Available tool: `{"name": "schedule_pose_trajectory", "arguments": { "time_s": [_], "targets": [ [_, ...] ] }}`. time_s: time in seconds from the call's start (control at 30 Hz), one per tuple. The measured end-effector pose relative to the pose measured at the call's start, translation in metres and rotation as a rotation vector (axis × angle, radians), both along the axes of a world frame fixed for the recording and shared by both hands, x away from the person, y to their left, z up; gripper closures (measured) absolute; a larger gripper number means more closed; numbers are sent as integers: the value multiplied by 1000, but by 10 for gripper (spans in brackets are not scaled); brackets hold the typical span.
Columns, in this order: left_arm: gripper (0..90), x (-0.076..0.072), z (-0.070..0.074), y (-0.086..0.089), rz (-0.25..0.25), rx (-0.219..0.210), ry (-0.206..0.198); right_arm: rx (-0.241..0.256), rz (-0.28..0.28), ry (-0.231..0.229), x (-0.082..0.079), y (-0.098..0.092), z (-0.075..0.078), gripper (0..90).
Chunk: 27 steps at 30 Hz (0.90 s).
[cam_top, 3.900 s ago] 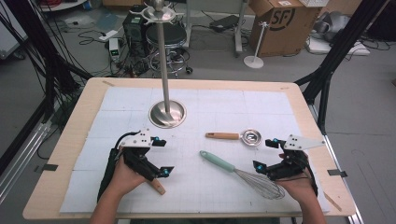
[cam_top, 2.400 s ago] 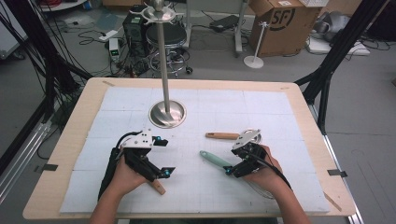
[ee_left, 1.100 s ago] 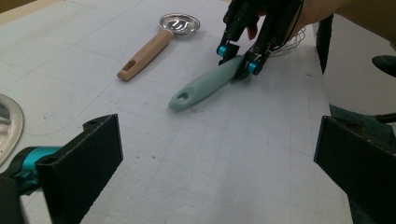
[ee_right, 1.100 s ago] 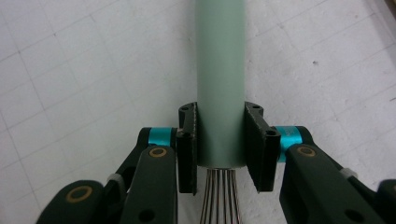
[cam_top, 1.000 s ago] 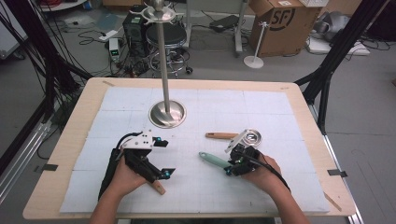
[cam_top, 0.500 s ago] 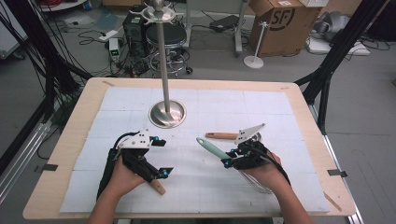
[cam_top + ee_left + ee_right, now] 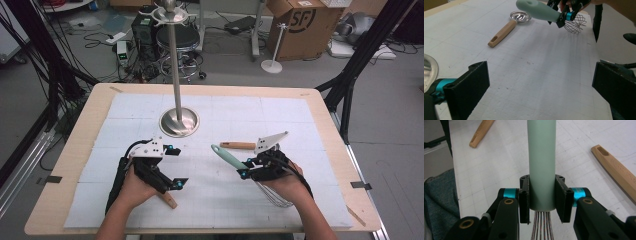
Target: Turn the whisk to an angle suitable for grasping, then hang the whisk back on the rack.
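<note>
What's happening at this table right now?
A person works with tongs in each hand. The right tongs are clamped on the mint handle of a whisk, lifted off the white mat. The left tongs rest open, holding nothing. A wooden-handled strainer lies on the mat, near a metal stand.

We see a steel stand upright mid-table and a wooden-handled strainer (bowl facing up) lying flat.
</note>
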<state>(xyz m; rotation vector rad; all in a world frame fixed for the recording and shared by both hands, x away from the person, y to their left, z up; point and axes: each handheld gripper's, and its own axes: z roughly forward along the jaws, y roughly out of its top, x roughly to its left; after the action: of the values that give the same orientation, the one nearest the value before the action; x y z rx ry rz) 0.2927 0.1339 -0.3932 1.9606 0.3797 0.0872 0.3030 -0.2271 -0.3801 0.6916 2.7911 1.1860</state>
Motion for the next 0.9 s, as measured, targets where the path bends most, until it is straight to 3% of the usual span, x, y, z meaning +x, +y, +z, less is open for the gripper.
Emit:
{"name": "schedule_pose_trajectory", "arguments": {
  "time_s": [0.47,0.7,0.9],
  "targets": [
    [17,-4,0,7,14,5,-4,133,26,-32,3,-4,17,691],
    [17,-5,1,9,20,1,-5,226,70,-90,10,6,38,691],
    [17,-3,1,10,16,-6,-6,265,85,-98,18,16,50,690]
  ]
}}
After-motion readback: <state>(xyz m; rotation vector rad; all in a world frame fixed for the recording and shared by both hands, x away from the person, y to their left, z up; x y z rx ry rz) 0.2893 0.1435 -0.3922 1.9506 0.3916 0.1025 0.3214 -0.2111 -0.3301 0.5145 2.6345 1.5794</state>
